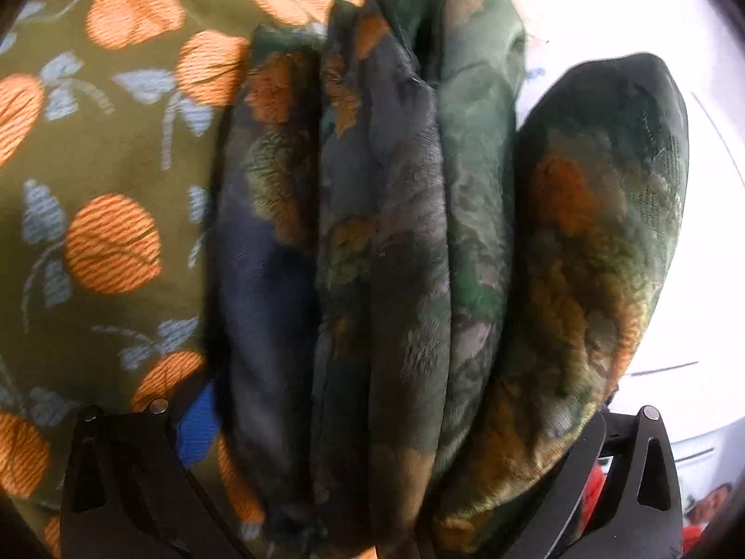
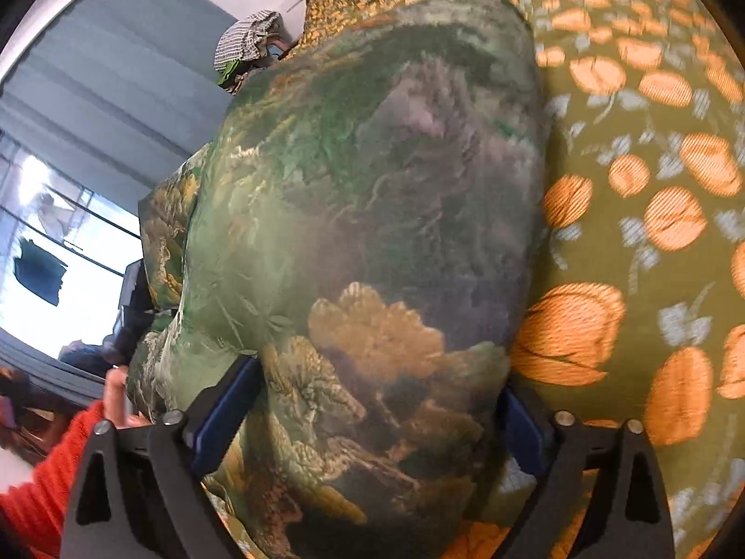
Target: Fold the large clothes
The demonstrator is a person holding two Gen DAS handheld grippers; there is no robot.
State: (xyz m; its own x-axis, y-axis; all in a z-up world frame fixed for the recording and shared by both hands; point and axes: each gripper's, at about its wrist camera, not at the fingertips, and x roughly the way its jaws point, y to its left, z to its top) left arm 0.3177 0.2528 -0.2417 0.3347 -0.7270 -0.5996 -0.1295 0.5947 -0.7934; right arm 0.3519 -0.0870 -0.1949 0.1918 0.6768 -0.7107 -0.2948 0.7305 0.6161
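Observation:
A large dark green garment with orange and grey floral print is folded into several thick layers and fills the space between the fingers of my left gripper, which is shut on the stack. The same garment bulges between the fingers of my right gripper, which is shut on it, blue pads pressing its sides. The fingertips of both grippers are hidden by cloth. The garment lies over an olive bedspread with orange flowers.
The olive flowered bedspread covers the surface on the right. A person's arm in a red sleeve is at the lower left. A heap of clothes sits at the far end, with grey curtains and a window behind.

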